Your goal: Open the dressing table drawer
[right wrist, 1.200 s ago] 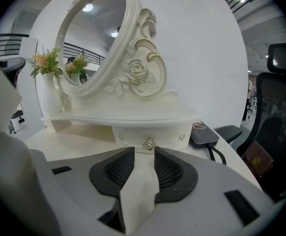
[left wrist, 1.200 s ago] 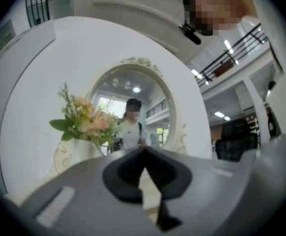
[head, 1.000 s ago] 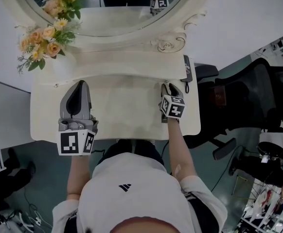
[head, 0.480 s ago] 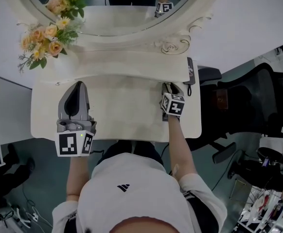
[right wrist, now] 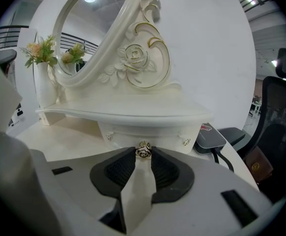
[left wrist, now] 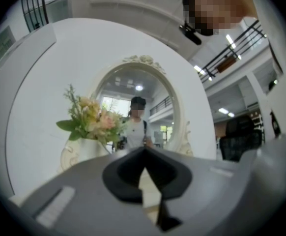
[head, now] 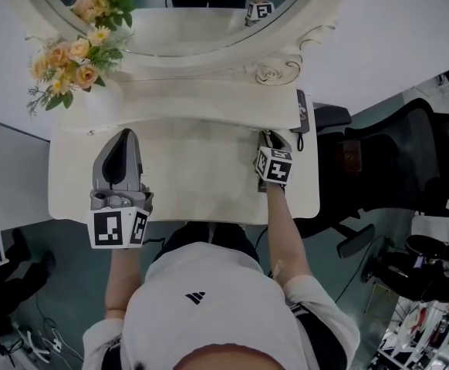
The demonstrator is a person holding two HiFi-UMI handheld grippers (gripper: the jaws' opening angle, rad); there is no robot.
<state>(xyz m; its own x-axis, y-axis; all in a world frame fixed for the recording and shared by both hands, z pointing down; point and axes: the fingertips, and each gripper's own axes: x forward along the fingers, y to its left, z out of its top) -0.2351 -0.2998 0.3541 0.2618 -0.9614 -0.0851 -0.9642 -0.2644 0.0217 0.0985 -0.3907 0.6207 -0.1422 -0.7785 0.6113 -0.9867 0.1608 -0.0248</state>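
The cream dressing table (head: 194,177) has a small drawer (right wrist: 148,131) under its raised shelf. The drawer carries a gold rose-shaped knob (right wrist: 143,150). My right gripper (right wrist: 143,152) points down at the drawer front. Its jaws are closing, the knob sits between the two tips, and both pads (right wrist: 121,170) touch it. In the head view the right gripper (head: 275,137) is at the table's right rear. My left gripper (head: 124,134) rests level on the left of the tabletop. Its tips (left wrist: 143,150) meet with nothing between them.
An oval mirror (head: 186,21) in a carved frame stands behind the shelf. A vase of flowers (head: 70,56) is at the left rear. A black device (head: 298,110) with a cable lies on the right end, and a black office chair (head: 410,160) stands to the right.
The head view has shifted slightly. Both grippers stay where they were on the table.
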